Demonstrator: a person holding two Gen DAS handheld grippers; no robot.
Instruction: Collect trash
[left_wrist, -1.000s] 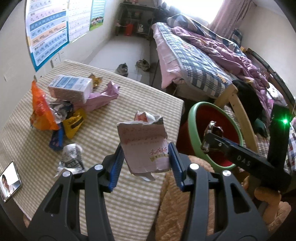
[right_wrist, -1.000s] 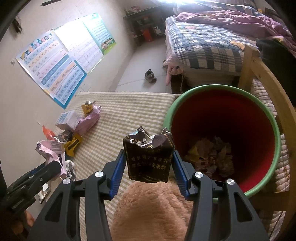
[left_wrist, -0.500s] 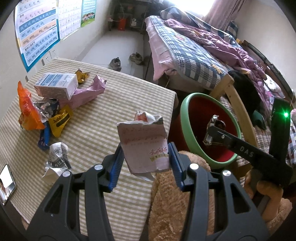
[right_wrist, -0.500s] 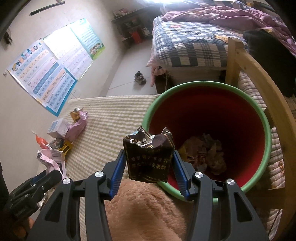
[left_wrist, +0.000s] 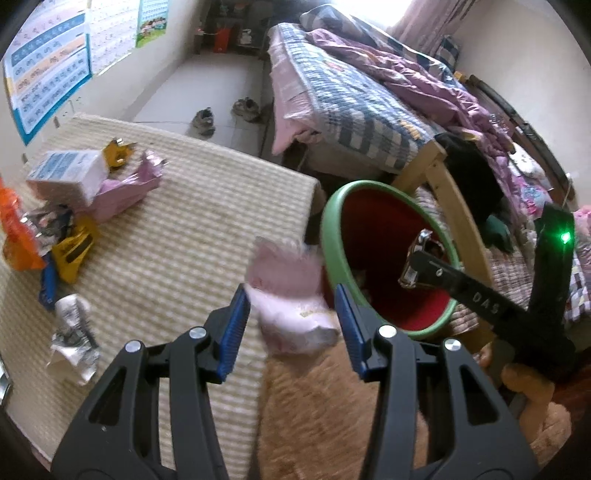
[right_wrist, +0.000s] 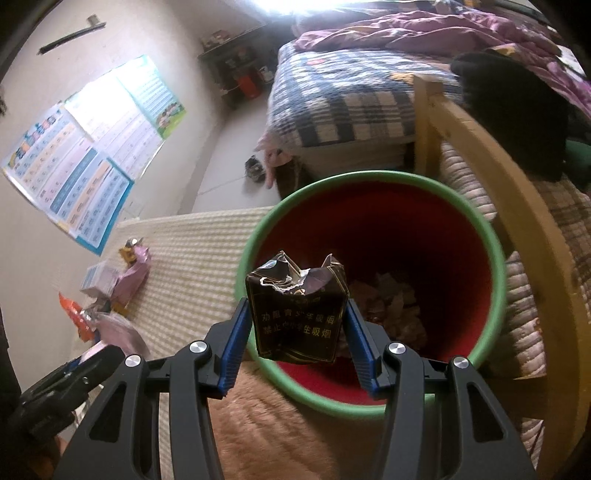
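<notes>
My left gripper (left_wrist: 291, 314) is shut on a crumpled pink-white packet (left_wrist: 291, 295), blurred by motion, just left of the bin's rim. The red bin with a green rim (left_wrist: 332, 254) stands beside the table; it also shows in the right wrist view (right_wrist: 491, 236) with crumpled paper inside. My right gripper (right_wrist: 295, 328) is shut on a torn dark cigarette pack (right_wrist: 297, 321) held over the bin's near rim. In the left wrist view the right gripper (left_wrist: 417, 266) reaches over the bin's mouth.
A striped beige table (left_wrist: 177, 236) holds a trash pile at its left: a white-blue box (left_wrist: 66, 173), pink wrapper (left_wrist: 125, 188), orange bag (left_wrist: 14, 229), yellow wrapper (left_wrist: 74, 254), crumpled paper (left_wrist: 72, 332). A bed (left_wrist: 354, 96) and wooden frame (left_wrist: 458, 206) lie behind the bin.
Both grippers moved right toward the bin with their trash. The right gripper's pack now hangs over the bin's rim; the left packet has come up beside the rim.
</notes>
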